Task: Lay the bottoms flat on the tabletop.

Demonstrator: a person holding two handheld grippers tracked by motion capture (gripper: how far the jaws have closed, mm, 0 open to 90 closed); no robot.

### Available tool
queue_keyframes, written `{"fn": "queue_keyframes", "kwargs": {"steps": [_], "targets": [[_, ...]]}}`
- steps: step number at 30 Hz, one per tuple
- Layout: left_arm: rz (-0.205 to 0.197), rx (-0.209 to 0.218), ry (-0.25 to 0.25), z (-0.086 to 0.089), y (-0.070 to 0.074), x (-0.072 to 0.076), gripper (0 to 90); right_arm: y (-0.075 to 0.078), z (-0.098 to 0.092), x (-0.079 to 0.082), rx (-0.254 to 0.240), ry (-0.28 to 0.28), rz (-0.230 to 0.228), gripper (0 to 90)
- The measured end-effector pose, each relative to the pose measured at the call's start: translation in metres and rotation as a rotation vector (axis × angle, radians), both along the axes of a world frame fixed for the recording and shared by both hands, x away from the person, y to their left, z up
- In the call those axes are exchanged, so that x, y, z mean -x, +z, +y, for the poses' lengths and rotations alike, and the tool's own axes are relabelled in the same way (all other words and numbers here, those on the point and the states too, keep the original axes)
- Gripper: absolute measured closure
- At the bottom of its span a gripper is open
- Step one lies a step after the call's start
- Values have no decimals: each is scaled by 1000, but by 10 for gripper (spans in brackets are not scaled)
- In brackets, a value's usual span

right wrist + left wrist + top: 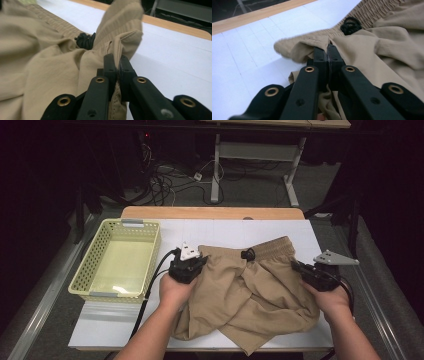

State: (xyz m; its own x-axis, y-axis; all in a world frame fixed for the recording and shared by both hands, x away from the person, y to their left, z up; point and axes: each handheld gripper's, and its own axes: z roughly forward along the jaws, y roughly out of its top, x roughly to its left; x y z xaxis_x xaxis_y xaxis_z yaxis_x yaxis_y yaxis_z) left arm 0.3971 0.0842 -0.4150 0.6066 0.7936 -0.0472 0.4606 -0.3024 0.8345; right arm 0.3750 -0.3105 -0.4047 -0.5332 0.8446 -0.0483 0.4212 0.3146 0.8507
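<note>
A yellow basket (80, 275) is seen at the bench's (210, 227) left. Tan shorts (250, 295) are spread at centre, their waistband on the far side. The left gripper (192, 261) and right gripper (300, 268) are each clamped on waistband fabric.

Overhead light falls brightly on the white table (200, 330); the surrounding room lies dim. In both gripper views the near black arms are soft, and the shorts' waistband edge (287, 43) blurs.
</note>
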Motion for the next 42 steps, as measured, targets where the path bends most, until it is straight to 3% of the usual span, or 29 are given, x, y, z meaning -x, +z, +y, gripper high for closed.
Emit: {"fn": "queue_keyframes", "kwargs": {"steps": [3,6,9,10,11,12,13,16,18,20,25,26,27,28,29,31,34,36,37,39,42], "targets": [[-43,-26,16,-3,19,-19,866,11,-2,-24,-19,-29,-13,885],[-102,-27,29,-6,50,-38,866,41,-6,-47,-11,-58,-60,886],[-170,-40,109,-3,75,-62,854,72,-14,-67,-44,-119,-129,866],[-168,-52,153,-2,77,-71,762,75,-17,-71,-51,-138,-136,782],[-126,-35,167,1,76,-77,663,77,-21,-77,-56,-169,-133,673],[-59,-21,153,2,70,-80,619,75,-26,-81,-64,-190,-106,613],[-43,-30,144,1,65,-76,579,68,-31,-81,-70,-198,-72,584],[-56,-23,76,0,43,-46,543,49,-36,-60,-53,-194,-58,576],[-47,0,9,3,25,-20,537,34,-36,-34,-36,-170,-53,573],[-39,-17,-29,6,9,4,526,23,-36,-13,-23,-151,-48,569],[1,-10,-82,22,-22,62,504,-8,-34,50,-36,-129,-22,557],[3,-13,-92,25,-25,72,502,-12,-33,60,-38,-128,-17,557],[3,-13,-92,25,-25,72,499,-12,-33,60,-38,-128,-17,557],[-3,-24,-113,32,-30,90,491,-19,-31,78,-44,-124,-2,555],[-6,-24,-119,36,-33,96,490,-21,-30,83,-44,-122,0,553],[-8,-26,-125,44,-40,105,473,-25,-26,95,-39,-117,13,547],[-10,18,-114,56,-58,114,453,-36,-17,111,-43,-106,16,530],[25,8,-131,58,-62,113,453,-48,-12,121,-60,-98,26,530],[14,2,-132,58,-63,112,447,-54,-7,124,-56,-79,52,525],[11,8,-122,59,-64,109,447,-58,2,128,9,-38,69,509],[17,33,-131,56,-66,104,447,-61,10,129,-17,-17,104,468]]}}
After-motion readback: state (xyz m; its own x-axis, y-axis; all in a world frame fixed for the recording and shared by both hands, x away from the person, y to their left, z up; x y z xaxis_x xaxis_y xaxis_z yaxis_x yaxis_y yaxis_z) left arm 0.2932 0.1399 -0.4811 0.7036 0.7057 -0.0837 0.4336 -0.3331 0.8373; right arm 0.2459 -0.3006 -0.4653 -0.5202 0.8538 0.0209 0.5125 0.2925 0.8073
